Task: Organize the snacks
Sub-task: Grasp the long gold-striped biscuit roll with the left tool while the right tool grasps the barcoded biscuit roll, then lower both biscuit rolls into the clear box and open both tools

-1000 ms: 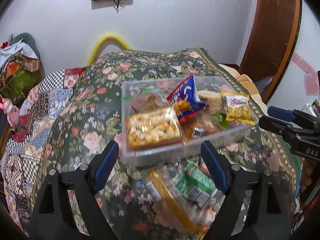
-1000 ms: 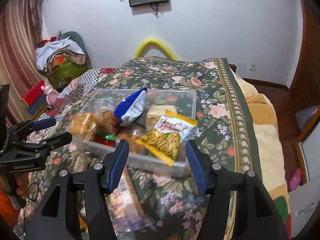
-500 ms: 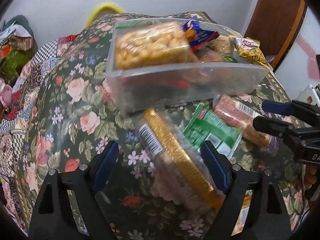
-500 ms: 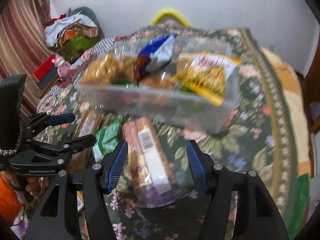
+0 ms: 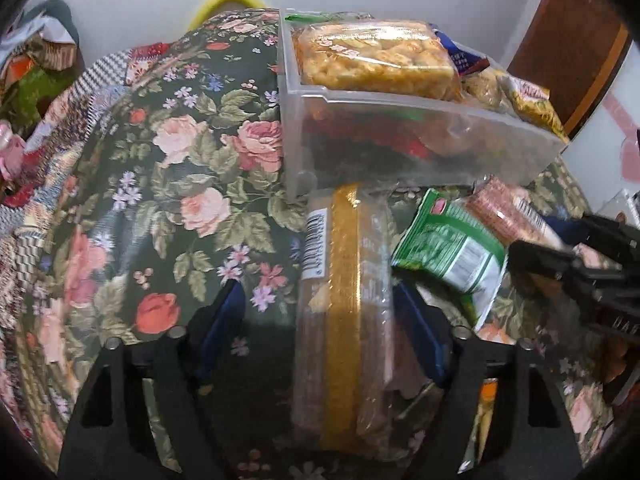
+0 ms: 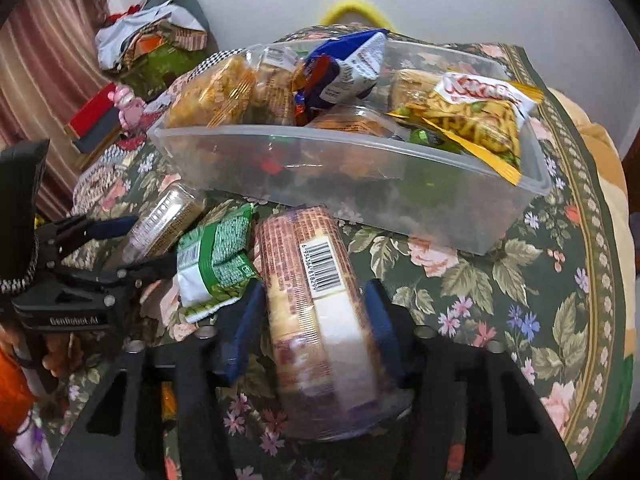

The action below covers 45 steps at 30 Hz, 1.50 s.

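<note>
A clear plastic bin (image 5: 400, 106) (image 6: 320, 140) heaped with snack packets sits on the floral bedspread. In front of it lie a clear biscuit packet with a gold stripe (image 5: 344, 300) (image 6: 164, 216), a green packet (image 5: 448, 248) (image 6: 216, 256) and a brown biscuit roll with a barcode (image 6: 316, 292) (image 5: 504, 208). My left gripper (image 5: 320, 324) (image 6: 152, 240) straddles the gold-striped packet with its jaws closing; the right pad touches it, the left pad stands apart. My right gripper (image 6: 312, 324) (image 5: 536, 236) is closing on the biscuit roll, pads against both its sides.
The bedspread (image 5: 192, 184) falls away at the left toward a pile of clothes (image 6: 152, 36). A brown door (image 5: 568, 40) stands behind the bin at the right. A person's hand (image 6: 60, 352) holds the left gripper at the lower left.
Both grippers have sunk from above the bin down to the packets lying in front of it. Each pair of jaws has narrowed around its packet.
</note>
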{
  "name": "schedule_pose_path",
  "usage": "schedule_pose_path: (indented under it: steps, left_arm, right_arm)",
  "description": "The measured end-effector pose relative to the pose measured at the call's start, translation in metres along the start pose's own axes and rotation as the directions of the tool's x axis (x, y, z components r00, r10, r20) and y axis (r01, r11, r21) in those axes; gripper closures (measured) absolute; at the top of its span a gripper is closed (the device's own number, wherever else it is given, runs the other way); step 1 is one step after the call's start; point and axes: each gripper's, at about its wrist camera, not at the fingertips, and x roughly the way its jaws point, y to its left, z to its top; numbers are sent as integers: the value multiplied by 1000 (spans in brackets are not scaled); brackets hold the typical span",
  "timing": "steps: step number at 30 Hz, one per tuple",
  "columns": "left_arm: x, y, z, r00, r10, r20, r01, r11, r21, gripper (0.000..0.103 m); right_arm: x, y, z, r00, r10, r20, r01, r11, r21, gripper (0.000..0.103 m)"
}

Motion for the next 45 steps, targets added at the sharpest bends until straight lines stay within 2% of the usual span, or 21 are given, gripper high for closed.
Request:
schedule_pose_path:
  steps: [1,3,6,15,21,30,38,45]
  left_arm:
    - [0,0,0,1000,-6,4,6,1000,-4,39]
    - [-2,-2,1,1000,-29,9,30,1000,-6,61]
    - [-5,-8,-2,1000,-16,11,16,1000,15,66]
    - [-34,-15,-13,1000,-3,27,2,1000,24,68]
    - [-66,-23,-8,996,-3,90,-1,999,37,68]
    - [-101,-46,25,981,-30,192,18,998,62,68]
    - [-104,-62,63,969,-64,240,45,995,85,68]
    - [-91,-72,93,963,-77,257,55,994,90,68]
  right_arm:
    - [-1,1,-1,1000,-5,4,5,1000,-5,60]
    - [-2,2,-2,1000,-9,7,9,1000,-9,60]
    - [-5,0,-4,1000,-9,13,9,1000,1,60]
    - [-29,-2,-12,998,-18,53,16,999,36,60]
    - [-51,1,-12,995,-26,99,22,999,44,60]
    - [-81,-1,6,979,-67,192,63,998,26,60]
    - [-94,-11,31,960,-98,264,91,995,40,60]
    - [-89,-20,54,948,-131,289,122,991,48,60]
